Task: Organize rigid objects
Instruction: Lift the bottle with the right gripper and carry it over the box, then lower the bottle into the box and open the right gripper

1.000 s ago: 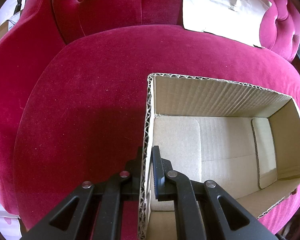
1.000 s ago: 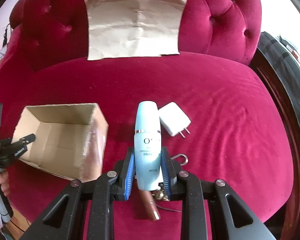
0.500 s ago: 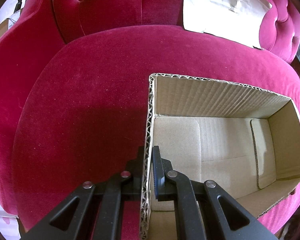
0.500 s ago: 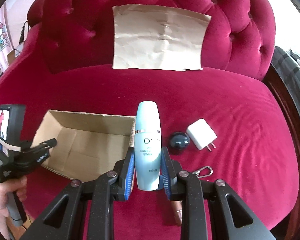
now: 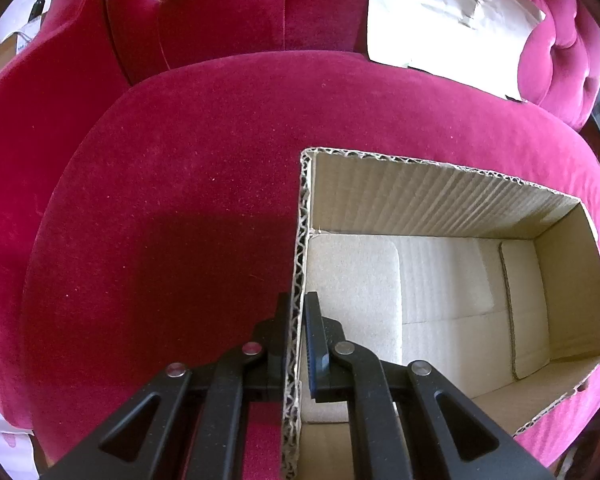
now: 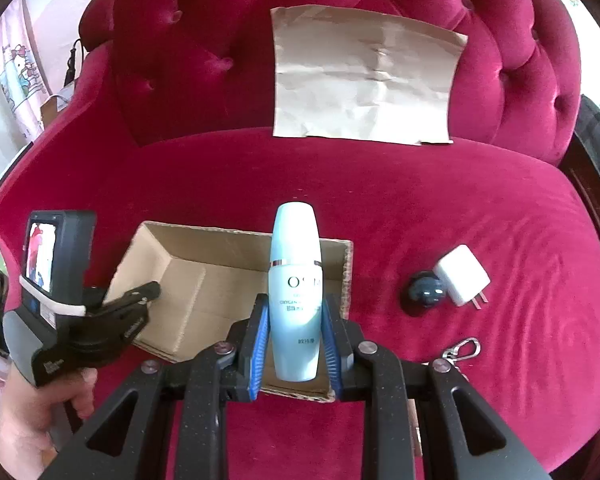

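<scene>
An open, empty cardboard box [image 5: 420, 196] lies on the crimson velvet sofa seat [image 5: 180, 200]. My left gripper [image 5: 298, 308] is shut on the box's left wall, one finger inside and one outside. In the right wrist view a hand holds that left gripper [image 6: 152, 292] at the same box [image 6: 204, 276]. My right gripper [image 6: 296, 320] is shut on a light blue cosmetic bottle [image 6: 296, 264]. The bottle stands upright between the blue pads and hangs over the right end of the box.
To the right of the box, a dark ball [image 6: 426, 294], a white plug charger [image 6: 462, 276] and a metal carabiner clip [image 6: 462, 350] lie on the seat. Brown paper [image 6: 364, 80] leans on the tufted backrest. The sofa's dark wooden edge runs at far right.
My right gripper has carried the bottle leftwards from above the charger to above the box's right end. The left gripper and the box have stayed put.
</scene>
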Motion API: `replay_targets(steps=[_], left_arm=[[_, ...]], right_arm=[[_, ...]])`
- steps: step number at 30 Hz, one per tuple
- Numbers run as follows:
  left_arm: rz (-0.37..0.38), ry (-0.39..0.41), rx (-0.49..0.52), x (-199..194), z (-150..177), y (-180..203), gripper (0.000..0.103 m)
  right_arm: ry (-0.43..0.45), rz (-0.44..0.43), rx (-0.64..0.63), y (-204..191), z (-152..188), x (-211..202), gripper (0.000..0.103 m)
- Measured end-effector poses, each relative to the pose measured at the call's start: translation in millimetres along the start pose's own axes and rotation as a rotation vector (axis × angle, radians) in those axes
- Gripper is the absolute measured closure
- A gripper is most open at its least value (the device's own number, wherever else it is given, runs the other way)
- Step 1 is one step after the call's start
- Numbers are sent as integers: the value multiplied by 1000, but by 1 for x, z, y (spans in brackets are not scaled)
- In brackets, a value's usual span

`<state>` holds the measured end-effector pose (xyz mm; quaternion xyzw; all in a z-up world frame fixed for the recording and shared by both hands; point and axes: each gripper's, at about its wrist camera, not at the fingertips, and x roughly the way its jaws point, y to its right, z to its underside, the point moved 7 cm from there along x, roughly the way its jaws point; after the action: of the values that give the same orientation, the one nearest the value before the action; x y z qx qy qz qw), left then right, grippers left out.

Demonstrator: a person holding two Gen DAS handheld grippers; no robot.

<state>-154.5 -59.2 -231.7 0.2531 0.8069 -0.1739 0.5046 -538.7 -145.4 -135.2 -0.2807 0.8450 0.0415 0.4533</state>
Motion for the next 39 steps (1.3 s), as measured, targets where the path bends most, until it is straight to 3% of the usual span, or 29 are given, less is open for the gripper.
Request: replay_targets(steps=[23,27,39], left_arm=[[57,-4,32,16,-11,14,98],[87,-3,85,21,-15,19,98],[117,-6,102,30,-23,27,99]], right_arm=[[-82,-144,69,-54,-2,44,77],[-96,-160,91,-57,-3,50,77],[-98,-145,102,-59,-10,63,79]])
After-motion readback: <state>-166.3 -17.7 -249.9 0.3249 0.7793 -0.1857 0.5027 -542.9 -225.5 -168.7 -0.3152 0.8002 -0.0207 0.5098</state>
